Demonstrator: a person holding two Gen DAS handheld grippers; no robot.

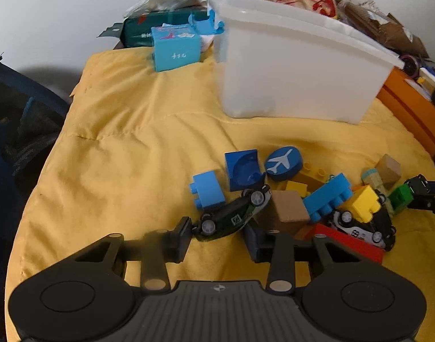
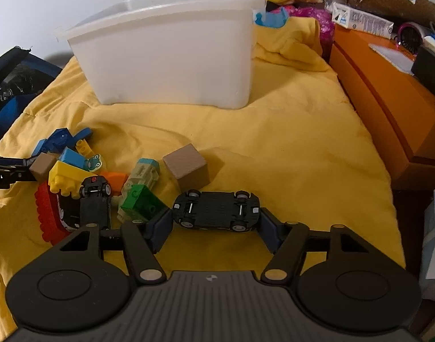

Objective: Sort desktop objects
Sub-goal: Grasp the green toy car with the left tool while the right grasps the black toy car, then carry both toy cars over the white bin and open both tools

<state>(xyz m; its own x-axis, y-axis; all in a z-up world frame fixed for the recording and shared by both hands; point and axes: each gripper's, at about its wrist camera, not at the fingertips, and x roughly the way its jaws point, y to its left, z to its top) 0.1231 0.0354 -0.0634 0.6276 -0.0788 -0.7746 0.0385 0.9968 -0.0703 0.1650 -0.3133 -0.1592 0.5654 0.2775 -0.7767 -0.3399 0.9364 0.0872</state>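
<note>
A pile of toys lies on the yellow cloth [image 1: 117,156]: blue bricks [image 1: 207,189], a blue plane disc [image 1: 283,163], a yellow brick [image 1: 362,203], wooden cubes [image 1: 290,206] and toy cars. My left gripper [image 1: 220,235] is open around a dark green toy car [image 1: 231,213] lying on its side, fingers at either end. My right gripper [image 2: 216,225] is open, its pads flanking a black toy car [image 2: 216,209] lying upside down. It also shows at the pile's right edge in the left wrist view [image 1: 425,193]. A white plastic bin [image 1: 297,65] stands behind the pile.
An orange box [image 2: 388,97] borders the cloth on the right. A light blue box [image 1: 176,47], a teal pack and bags sit behind the bin. A wooden cube [image 2: 187,169] and a green brick [image 2: 140,202] lie near the right gripper. A dark chair stands at left.
</note>
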